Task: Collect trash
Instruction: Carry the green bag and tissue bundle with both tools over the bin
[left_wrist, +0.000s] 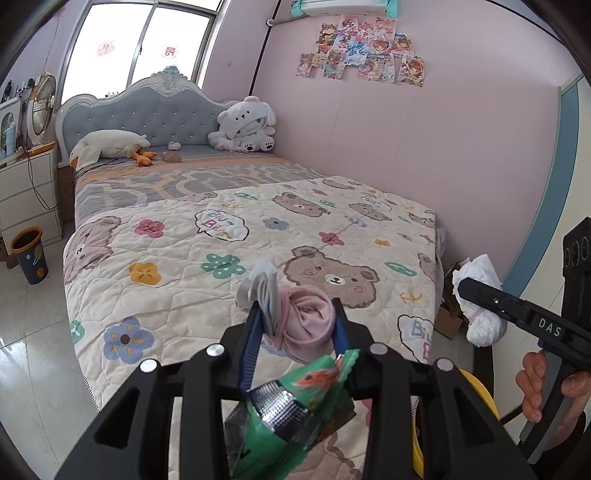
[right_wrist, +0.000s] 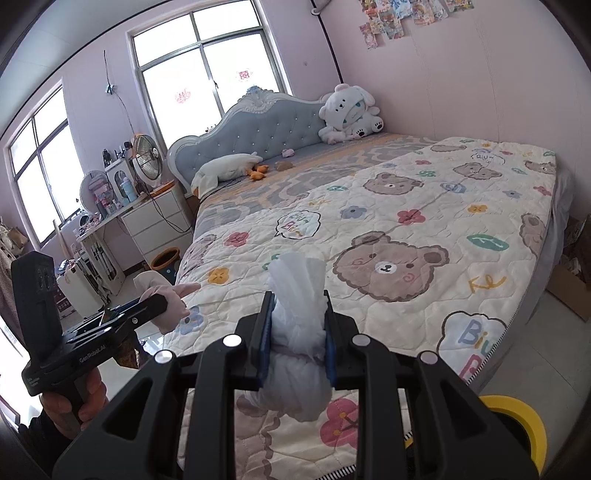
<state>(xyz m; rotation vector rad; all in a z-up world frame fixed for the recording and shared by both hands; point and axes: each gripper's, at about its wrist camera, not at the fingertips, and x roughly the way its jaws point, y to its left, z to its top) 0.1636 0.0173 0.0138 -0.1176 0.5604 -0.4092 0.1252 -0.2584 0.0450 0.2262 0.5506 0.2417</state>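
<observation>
My left gripper (left_wrist: 295, 317) is shut on a pink and grey rolled sock bundle (left_wrist: 306, 317), held above the foot of the bed; a green snack wrapper (left_wrist: 295, 406) sits under it between the jaws. My right gripper (right_wrist: 297, 325) is shut on a crumpled white tissue wad (right_wrist: 295, 332), also above the foot of the bed. The right gripper shows in the left wrist view (left_wrist: 476, 295) with the white wad (left_wrist: 480, 306). The left gripper shows in the right wrist view (right_wrist: 147, 306) with the pink bundle (right_wrist: 170, 302).
The bed carries a bear-print quilt (left_wrist: 221, 240) and plush toys by the headboard (left_wrist: 243, 125). A dark bin with an orange rim (left_wrist: 29, 254) stands on the floor left of the bed by white drawers (left_wrist: 29, 199). A yellow-rimmed container (right_wrist: 517, 424) is below right. Cardboard boxes (right_wrist: 569, 291) lie beside the bed.
</observation>
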